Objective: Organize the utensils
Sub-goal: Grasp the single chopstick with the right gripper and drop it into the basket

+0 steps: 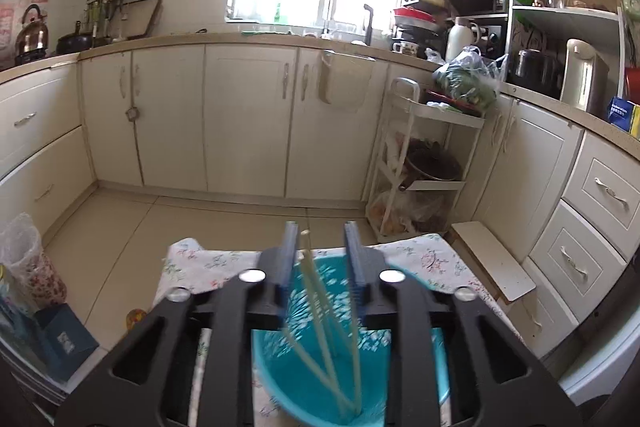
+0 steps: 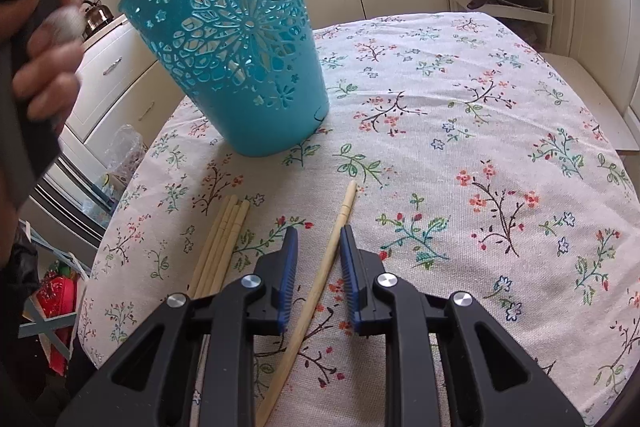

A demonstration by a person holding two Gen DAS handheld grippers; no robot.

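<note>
Floral-clothed worktop (image 2: 460,131) under my right gripper (image 2: 319,267), released astride one pale wooden chopstick (image 2: 320,275); closing off-centre could flick it away.

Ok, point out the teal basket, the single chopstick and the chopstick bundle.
teal basket (image 2: 240,59): right wrist view, patterned side wall.
single chopstick (image 2: 340,223): right wrist view, upper shaft.
chopstick bundle (image 2: 222,243): right wrist view, mid-length.

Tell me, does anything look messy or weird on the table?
A little. One chopstick lies alone on the flowered tablecloth, slanted between the right gripper's open jaws, apart from the neat bundle of chopsticks beside it. The others already stand in the turquoise basket. Nothing looks spilled or broken.
</note>
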